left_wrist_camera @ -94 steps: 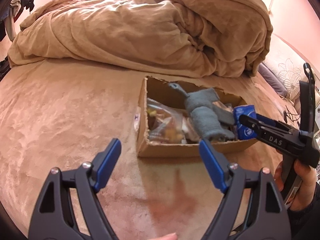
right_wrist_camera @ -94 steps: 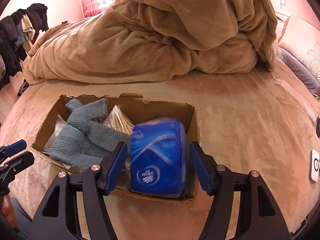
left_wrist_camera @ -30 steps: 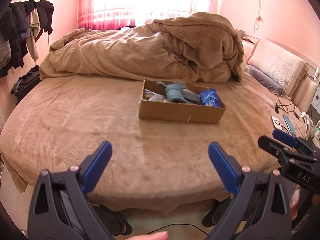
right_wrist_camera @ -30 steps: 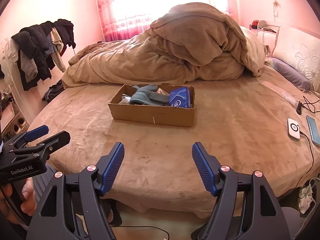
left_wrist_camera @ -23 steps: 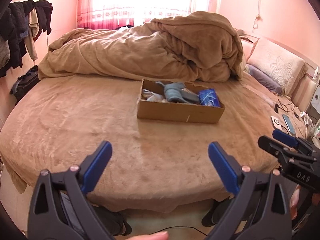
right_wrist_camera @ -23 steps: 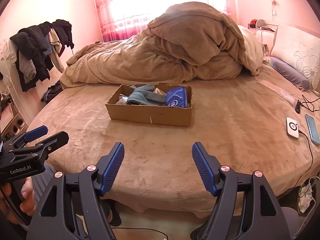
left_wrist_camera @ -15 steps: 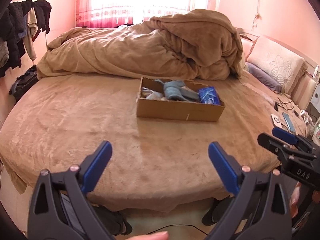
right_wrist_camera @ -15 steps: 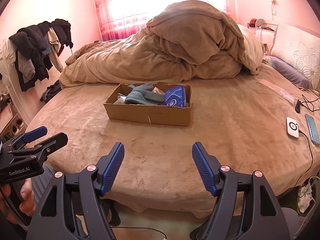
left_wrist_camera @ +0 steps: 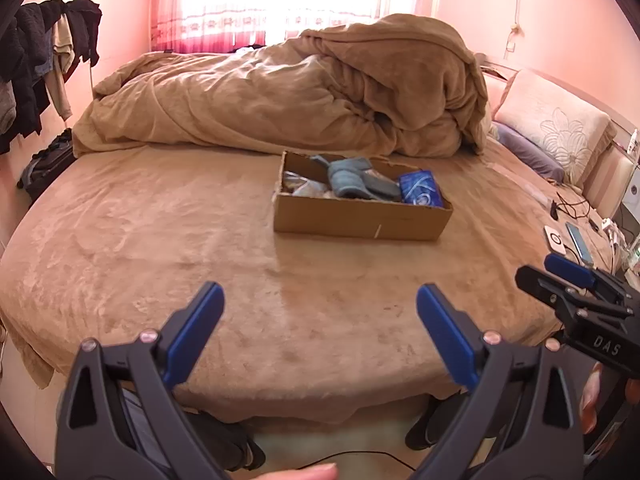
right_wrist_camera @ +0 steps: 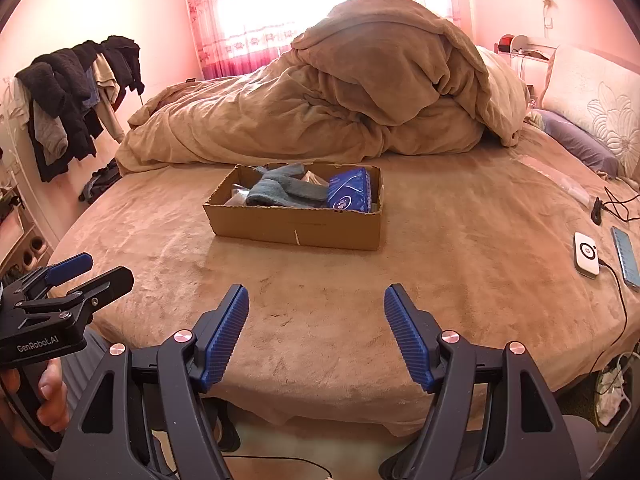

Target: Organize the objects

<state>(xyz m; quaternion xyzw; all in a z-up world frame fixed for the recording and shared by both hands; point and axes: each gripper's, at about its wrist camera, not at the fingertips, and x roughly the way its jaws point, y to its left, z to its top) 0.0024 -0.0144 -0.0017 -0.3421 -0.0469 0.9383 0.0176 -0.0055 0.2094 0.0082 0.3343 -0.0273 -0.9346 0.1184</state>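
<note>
A shallow cardboard box (left_wrist_camera: 360, 222) (right_wrist_camera: 296, 230) sits in the middle of the brown bed. In it lie grey knit gloves (left_wrist_camera: 352, 182) (right_wrist_camera: 284, 192), a blue packet (left_wrist_camera: 422, 192) (right_wrist_camera: 348, 192) at the right end, and clear plastic bags (left_wrist_camera: 300, 188) at the left end. My left gripper (left_wrist_camera: 318, 322) is open and empty, held back over the bed's near edge. My right gripper (right_wrist_camera: 316, 324) is open and empty, likewise far short of the box. Each gripper shows at the edge of the other's view.
A heaped brown duvet (left_wrist_camera: 300, 92) (right_wrist_camera: 340, 100) lies behind the box. A white charger puck (right_wrist_camera: 586, 260) and a phone (right_wrist_camera: 626, 256) with cables lie at the bed's right edge. Pillows (right_wrist_camera: 596, 108) are at the right. Clothes (right_wrist_camera: 76, 92) hang at the left.
Both grippers have left the box, the right one releasing the blue packet into it, and pulled far back to the bed's near edge. In the last second they only drift slightly.
</note>
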